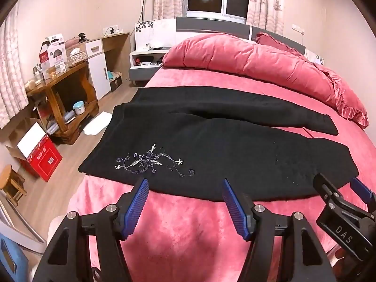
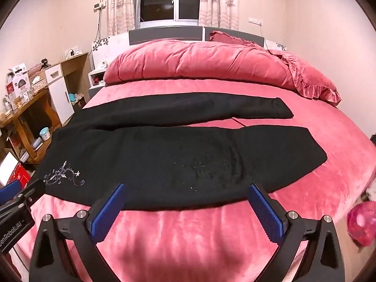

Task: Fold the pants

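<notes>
Black pants (image 1: 223, 145) (image 2: 164, 155) lie flat across the pink bed (image 1: 188, 230) (image 2: 192, 230), waist to the left, both legs stretched to the right. Silver flower embroidery (image 1: 152, 162) (image 2: 64, 177) marks the near leg by the waist. My left gripper (image 1: 185, 188) hovers open just short of the pants' near edge, nothing between its blue pads (image 1: 137, 209). To its right, my right gripper (image 2: 185, 192) is open too, wide, above the near edge of the same leg. Each gripper shows at the edge of the other's view.
A rolled pink duvet (image 1: 258, 63) (image 2: 199, 61) and a pillow lie at the headboard end. On the left stand a wooden table (image 1: 61, 87), a white cabinet (image 1: 98, 70), a red box (image 1: 42, 159) and a stool (image 1: 11, 183). A pink object (image 2: 362, 223) sits at the right.
</notes>
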The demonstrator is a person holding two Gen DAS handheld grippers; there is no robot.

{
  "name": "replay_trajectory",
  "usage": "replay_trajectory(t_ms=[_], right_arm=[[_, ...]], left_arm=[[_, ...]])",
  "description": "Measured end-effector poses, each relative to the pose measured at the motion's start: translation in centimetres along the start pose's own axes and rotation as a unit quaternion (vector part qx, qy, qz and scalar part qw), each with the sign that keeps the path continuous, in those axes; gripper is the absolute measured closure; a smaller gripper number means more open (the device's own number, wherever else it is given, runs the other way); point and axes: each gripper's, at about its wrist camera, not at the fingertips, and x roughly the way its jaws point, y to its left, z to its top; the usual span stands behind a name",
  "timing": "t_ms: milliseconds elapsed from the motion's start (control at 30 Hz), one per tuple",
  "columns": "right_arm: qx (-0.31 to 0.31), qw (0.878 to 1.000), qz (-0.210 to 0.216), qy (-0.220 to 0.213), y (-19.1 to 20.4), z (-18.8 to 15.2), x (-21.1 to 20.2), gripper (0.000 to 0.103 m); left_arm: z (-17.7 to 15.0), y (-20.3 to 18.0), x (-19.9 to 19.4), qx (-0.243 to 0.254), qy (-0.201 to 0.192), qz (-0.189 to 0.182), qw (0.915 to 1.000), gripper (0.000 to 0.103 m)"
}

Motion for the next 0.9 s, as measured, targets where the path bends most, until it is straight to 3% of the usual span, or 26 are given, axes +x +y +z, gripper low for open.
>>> replay_trajectory(t_ms=[900], right_arm=[[0.000,1.000,0.005,0.012,-0.2,-0.3,1.1,0.000]], left_arm=[[-0.4,-0.1,0.7,0.003,0.011,0.001,0.9999,0.037]])
